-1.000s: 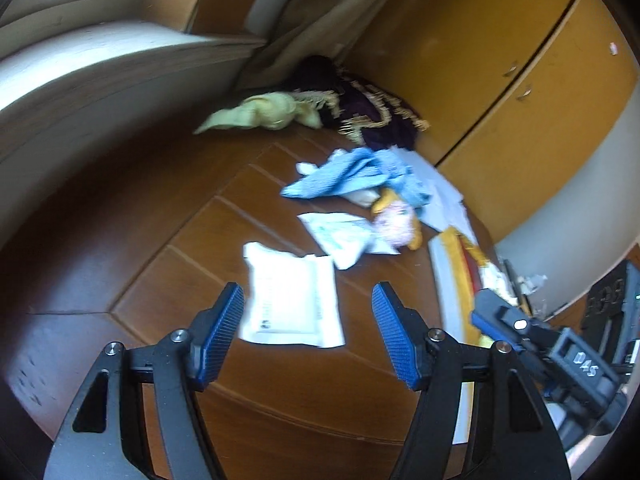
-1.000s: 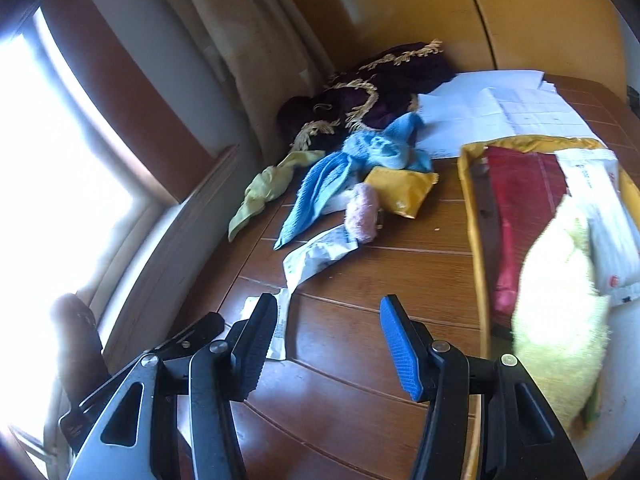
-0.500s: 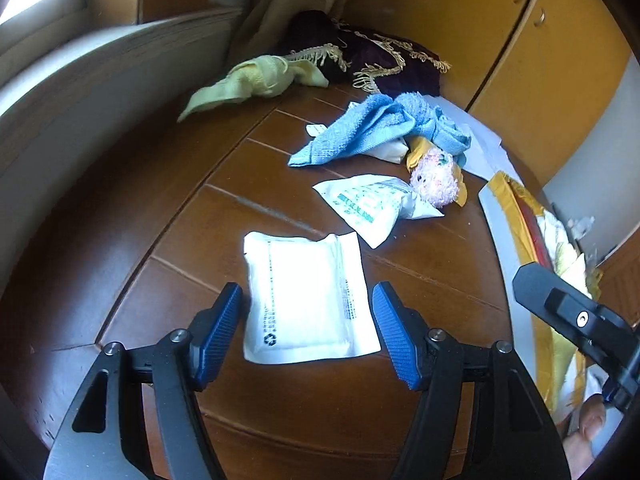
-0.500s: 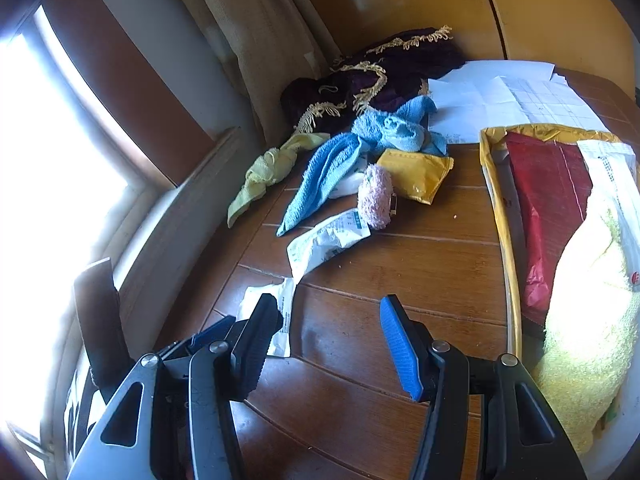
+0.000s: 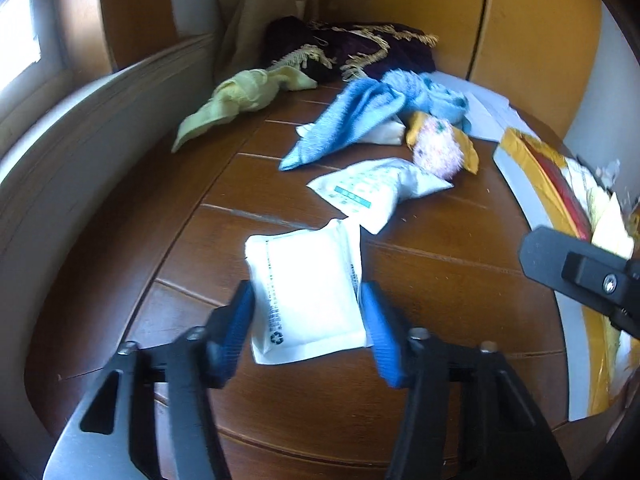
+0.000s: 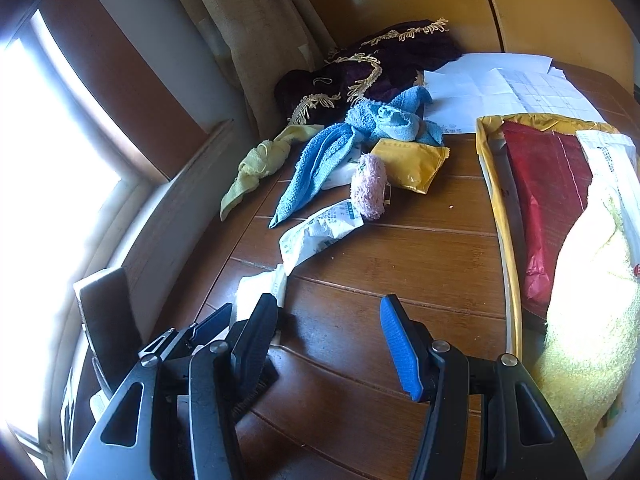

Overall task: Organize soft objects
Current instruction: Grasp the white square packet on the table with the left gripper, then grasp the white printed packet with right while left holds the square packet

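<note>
A flat white packet (image 5: 308, 292) lies on the brown wooden table (image 5: 440, 300). My left gripper (image 5: 308, 320) is open and low over it, with a blue pad at each side edge of the packet. The same packet (image 6: 256, 292) shows partly in the right wrist view, beside the left gripper's fingers (image 6: 212, 320). My right gripper (image 6: 328, 332) is open above bare wood with nothing between its fingers. Further back lie a crumpled printed white packet (image 5: 372, 192), a pink fluffy roll (image 6: 370, 188), a yellow packet (image 6: 412, 160) and a blue towel (image 6: 320, 160).
A yellow-rimmed tray (image 6: 500, 208) on the right holds a red cloth (image 6: 548, 184) and a pale yellow towel (image 6: 592, 280). A yellow-green cloth (image 5: 240, 96) and a dark fringed cloth (image 5: 360, 52) lie at the back corner. White papers (image 6: 492, 84) lie behind the tray. A wall ledge runs along the left.
My left gripper has moved forward and down until the white packet sits between its fingers, and the gap has narrowed a little. The right gripper has shifted only slightly.
</note>
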